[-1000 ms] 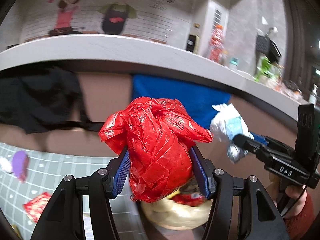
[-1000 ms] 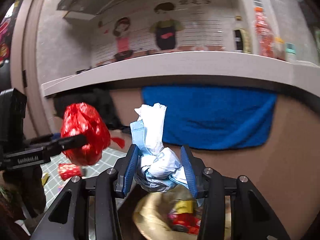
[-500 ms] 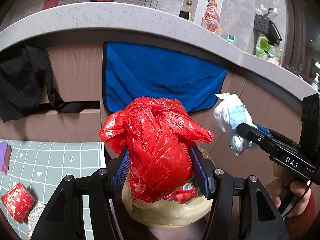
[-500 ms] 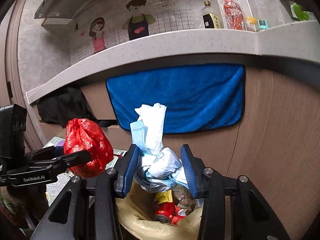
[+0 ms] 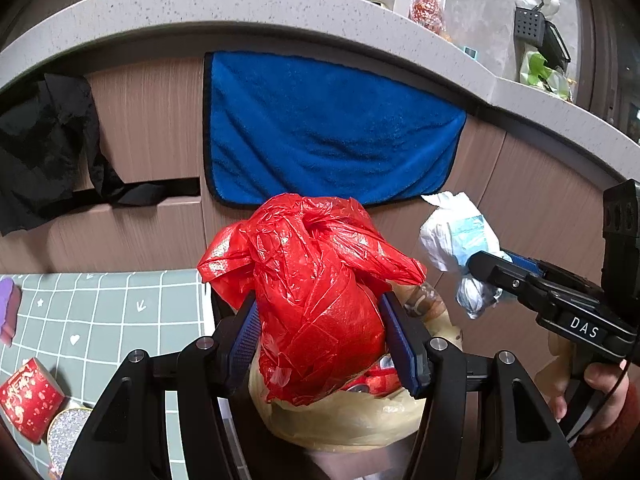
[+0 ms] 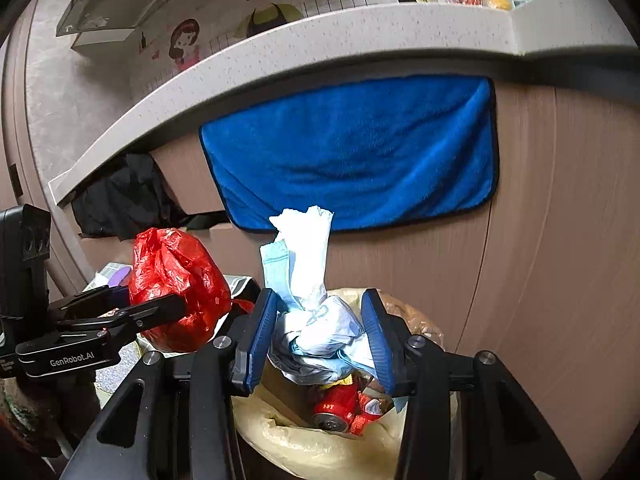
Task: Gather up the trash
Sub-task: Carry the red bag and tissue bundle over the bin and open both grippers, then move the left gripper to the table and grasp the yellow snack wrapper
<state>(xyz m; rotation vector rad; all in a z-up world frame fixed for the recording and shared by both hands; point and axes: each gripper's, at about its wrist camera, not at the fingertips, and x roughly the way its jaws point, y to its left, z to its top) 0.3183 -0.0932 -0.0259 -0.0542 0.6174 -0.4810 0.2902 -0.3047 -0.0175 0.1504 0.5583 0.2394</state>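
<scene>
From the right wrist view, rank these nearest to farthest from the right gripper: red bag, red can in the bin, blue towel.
1. Red can: just below the right gripper, inside the bin liner.
2. Red bag: off to the left, held in the left gripper.
3. Blue towel: beyond, hanging on the cabinet front.

Bin bag (image 5: 340, 420) largely behind red bag (image 5: 316, 300)

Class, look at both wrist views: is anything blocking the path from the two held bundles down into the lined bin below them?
Nothing visible does. The red bag in the left gripper and the white-and-blue wad in the right gripper hang directly over the open bin liner, which already holds a red can.
</scene>
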